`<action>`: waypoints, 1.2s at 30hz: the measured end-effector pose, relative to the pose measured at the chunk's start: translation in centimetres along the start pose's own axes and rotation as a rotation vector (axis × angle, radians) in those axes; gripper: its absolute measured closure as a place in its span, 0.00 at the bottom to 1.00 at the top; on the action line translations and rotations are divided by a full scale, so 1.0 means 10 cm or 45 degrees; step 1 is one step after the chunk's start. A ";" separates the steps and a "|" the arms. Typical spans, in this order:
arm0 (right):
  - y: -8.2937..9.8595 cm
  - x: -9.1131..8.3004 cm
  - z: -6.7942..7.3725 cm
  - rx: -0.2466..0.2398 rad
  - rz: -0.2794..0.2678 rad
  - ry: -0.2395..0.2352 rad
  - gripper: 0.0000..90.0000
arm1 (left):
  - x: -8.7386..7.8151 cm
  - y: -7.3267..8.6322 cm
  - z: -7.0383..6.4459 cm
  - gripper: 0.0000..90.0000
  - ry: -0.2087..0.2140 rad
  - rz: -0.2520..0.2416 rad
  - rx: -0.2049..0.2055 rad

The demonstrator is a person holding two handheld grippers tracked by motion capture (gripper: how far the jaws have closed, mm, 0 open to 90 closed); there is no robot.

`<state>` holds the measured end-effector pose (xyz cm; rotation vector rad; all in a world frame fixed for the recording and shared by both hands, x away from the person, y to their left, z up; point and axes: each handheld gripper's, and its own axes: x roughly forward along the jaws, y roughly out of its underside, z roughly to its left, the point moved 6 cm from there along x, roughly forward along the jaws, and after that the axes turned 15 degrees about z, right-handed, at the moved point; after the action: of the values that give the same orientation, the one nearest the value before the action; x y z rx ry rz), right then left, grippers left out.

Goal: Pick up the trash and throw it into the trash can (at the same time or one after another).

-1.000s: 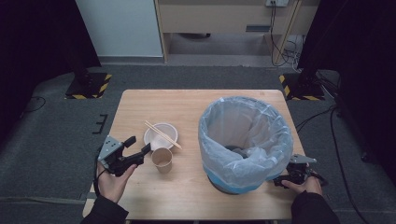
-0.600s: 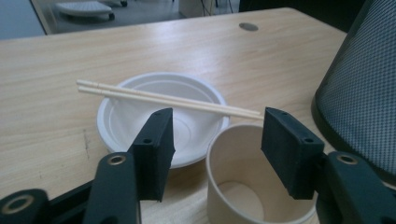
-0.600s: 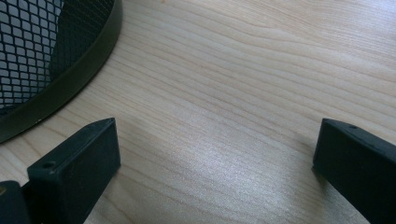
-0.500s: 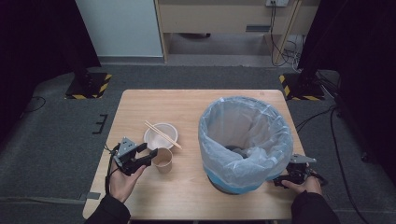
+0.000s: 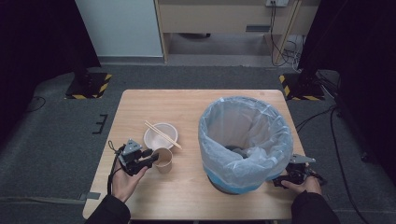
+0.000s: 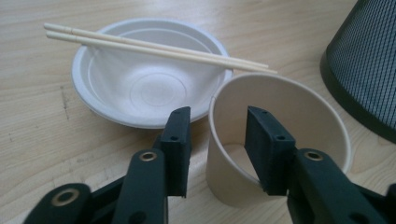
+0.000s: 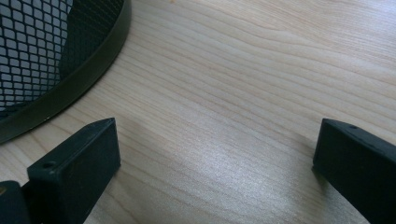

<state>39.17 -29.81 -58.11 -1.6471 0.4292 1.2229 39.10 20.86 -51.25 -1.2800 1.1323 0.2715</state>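
Cup (image 6: 280, 140) placement first: it stands on the table (image 5: 196, 107) toward 7 o'clock from the table centre, touching or just beside the white bowl (image 5: 159, 136) at its 5 o'clock, with the lined bin (image 5: 245, 140) near at its 3 o'clock; chopsticks (image 6: 159, 46) lie across the bowl rim. I hold the left gripper (image 6: 217, 140) with its jaws parted and straddling the near wall of the cup, one jaw outside, one inside the mouth; nothing is clamped yet as far as I can judge. Recommended procedure: I should bring the jaws together gently on the wall, since thin paper will likely buckle under hard pressure; I should seat the pads below the rim, then lift straight up to avoid knocking the bowl. Cup orientation: upright, mouth facing up, long axis vertical; the chopsticks run roughly 10 to 4 o'clock in the high view. I keep the right gripper (image 7: 215, 154) idle near the bin base at 5 o'clock of the table, jaws wide apart over bare wood, holding nothing.
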 end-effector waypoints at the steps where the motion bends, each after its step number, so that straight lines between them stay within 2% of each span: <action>1: 0.00 0.00 0.00 -0.002 -0.003 0.001 0.01 | 0.00 0.01 0.00 0.70 0.000 0.011 0.001; 9: 0.00 0.00 0.01 -0.008 -0.003 -0.003 0.01 | 0.02 0.06 0.01 0.86 0.007 0.093 -0.034; 12: 0.00 0.00 0.01 -0.009 -0.003 -0.004 0.01 | 0.00 0.06 -0.01 0.91 0.024 0.101 -0.036; 16: 0.00 0.00 0.01 -0.009 -0.003 -0.004 0.01 | -0.04 0.05 -0.04 0.93 0.050 0.094 -0.037; 18: 0.00 0.00 0.01 -0.010 -0.003 -0.004 0.01 | -0.06 0.04 -0.05 0.94 0.044 0.085 -0.027; 26: 0.00 0.00 0.01 -0.015 0.000 -0.007 0.01 | -0.26 -0.03 -0.09 0.94 0.073 -0.038 -0.019; 36: 0.00 0.00 0.01 -0.015 -0.002 -0.006 0.01 | -0.62 -0.18 -0.13 0.94 0.082 -0.240 -0.011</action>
<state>39.15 -29.70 -58.12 -1.6537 0.4187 1.2299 36.75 21.68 -45.18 -1.4011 1.0568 0.0956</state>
